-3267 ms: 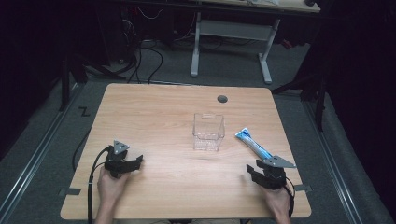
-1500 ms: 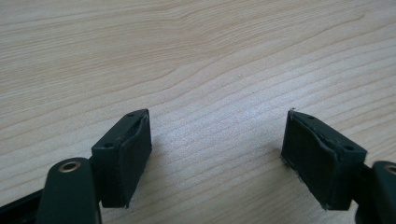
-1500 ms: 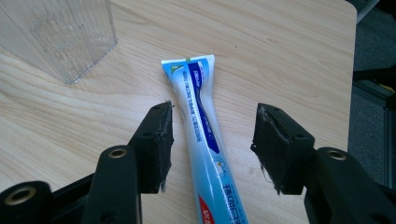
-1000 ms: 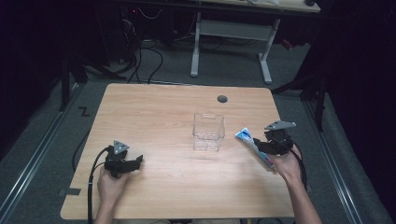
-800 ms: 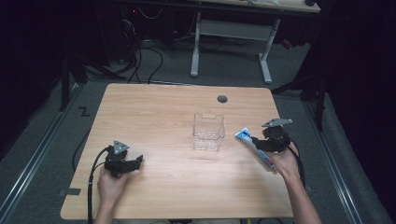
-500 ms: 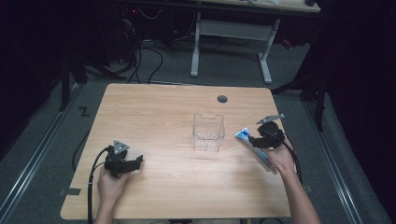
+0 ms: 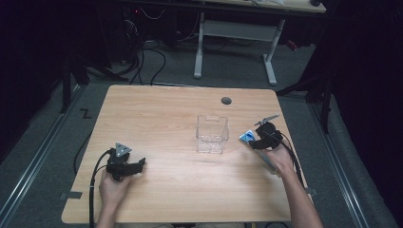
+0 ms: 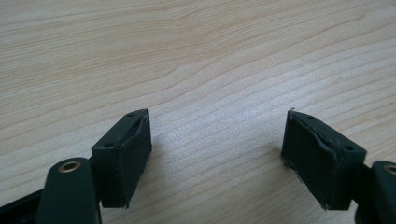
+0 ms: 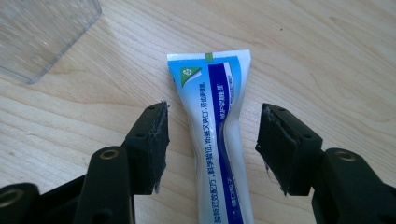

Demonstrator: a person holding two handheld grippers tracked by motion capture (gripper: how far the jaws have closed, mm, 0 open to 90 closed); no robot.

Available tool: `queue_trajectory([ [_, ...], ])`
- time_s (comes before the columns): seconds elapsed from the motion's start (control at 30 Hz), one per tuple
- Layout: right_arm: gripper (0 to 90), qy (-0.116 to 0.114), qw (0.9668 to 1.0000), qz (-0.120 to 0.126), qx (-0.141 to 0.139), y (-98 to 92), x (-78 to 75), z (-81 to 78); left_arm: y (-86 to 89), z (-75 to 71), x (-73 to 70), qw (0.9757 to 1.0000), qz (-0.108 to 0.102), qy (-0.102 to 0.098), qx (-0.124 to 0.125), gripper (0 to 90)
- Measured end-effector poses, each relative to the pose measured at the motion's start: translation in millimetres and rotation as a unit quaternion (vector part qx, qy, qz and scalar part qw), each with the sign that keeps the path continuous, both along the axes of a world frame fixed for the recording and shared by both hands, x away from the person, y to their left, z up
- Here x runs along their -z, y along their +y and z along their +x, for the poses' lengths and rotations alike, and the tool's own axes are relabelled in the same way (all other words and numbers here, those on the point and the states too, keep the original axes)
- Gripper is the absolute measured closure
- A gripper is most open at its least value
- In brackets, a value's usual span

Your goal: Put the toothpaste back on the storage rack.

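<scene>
Toothpaste tube (image 9: 218, 135) is lying flat on the wooden tabletop (image 7: 166, 118), just right of the clear plastic box (image 7: 212, 134) that is standing upright near the middle. In the right gripper view the tube is running up between the two black jaws of the right tool (image 9: 212, 149), its flat crimped end pointing away toward the box, whose corner is showing at the upper left (image 9: 42, 32). The jaws are standing spread on either side of the tube, with wood showing between each pad and the tube, so nothing is being pinched. They have just been opening a little wider, with the tube between them.

Compared with the earliest frame, the right tool (image 7: 260, 137) is sitting much farther forward: it was resting at the near right edge of the tabletop, and now it is hovering over the far end of the tube (image 7: 247, 137), beside the box. Over the last second it has been creeping toward the box and lower. The tube and the box are lying where they were.

Left tool (image 7: 124, 164) is resting at the near left of the tabletop, unchanged from every earlier frame. In the left gripper view its jaws (image 8: 217, 158) are standing wide apart over bare wood, holding nothing.
</scene>
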State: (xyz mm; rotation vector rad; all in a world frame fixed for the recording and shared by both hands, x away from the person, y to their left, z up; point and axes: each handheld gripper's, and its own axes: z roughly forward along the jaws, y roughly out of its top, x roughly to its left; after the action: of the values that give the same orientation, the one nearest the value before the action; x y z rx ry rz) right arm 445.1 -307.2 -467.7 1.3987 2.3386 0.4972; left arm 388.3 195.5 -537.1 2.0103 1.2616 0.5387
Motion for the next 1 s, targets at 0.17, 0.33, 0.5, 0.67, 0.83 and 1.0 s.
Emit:
queue_trajectory([
  [0.17, 43.6, 0.017, 0.9998, -0.007, 0.003, 2.2, 8.8, 6.1, 0.0, 0.0, 0.0, 1.0, 0.0, 0.0, 0.0, 24.3],
  [0.33, 44.1, 0.025, 0.9997, -0.007, 0.007, 1.3, 14.0, 9.7, 0.0, 0.0, 0.0, 1.0, 0.0, 0.0, 0.0, 24.3],
  [0.5, 45.5, 0.037, 0.9992, -0.01, 0.014, 0.4, 19.1, 13.6, 0.0, 0.0, 0.0, 1.0, 0.0, 0.0, 0.0, 24.3],
  [0.67, 49.0, 0.044, 0.9988, -0.015, 0.017, 0.5, 22.1, 15.5, 0.0, 0.0, 0.0, 1.0, 0.0, 0.0, 0.0, 24.3],
  [0.83, 52.5, 0.056, 0.9981, -0.021, 0.016, -0.5, 26.0, 17.5, 0.0, 0.0, 0.0, 1.0, 0.0, 0.0, 0.0, 24.3],
  [1.0, 53.8, 0.061, 0.9978, -0.017, 0.018, -0.9, 27.7, 18.5, 0.0, 0.0, 0.0, 1.0, 0.0, 0.0, 0.0, 24.3],
])
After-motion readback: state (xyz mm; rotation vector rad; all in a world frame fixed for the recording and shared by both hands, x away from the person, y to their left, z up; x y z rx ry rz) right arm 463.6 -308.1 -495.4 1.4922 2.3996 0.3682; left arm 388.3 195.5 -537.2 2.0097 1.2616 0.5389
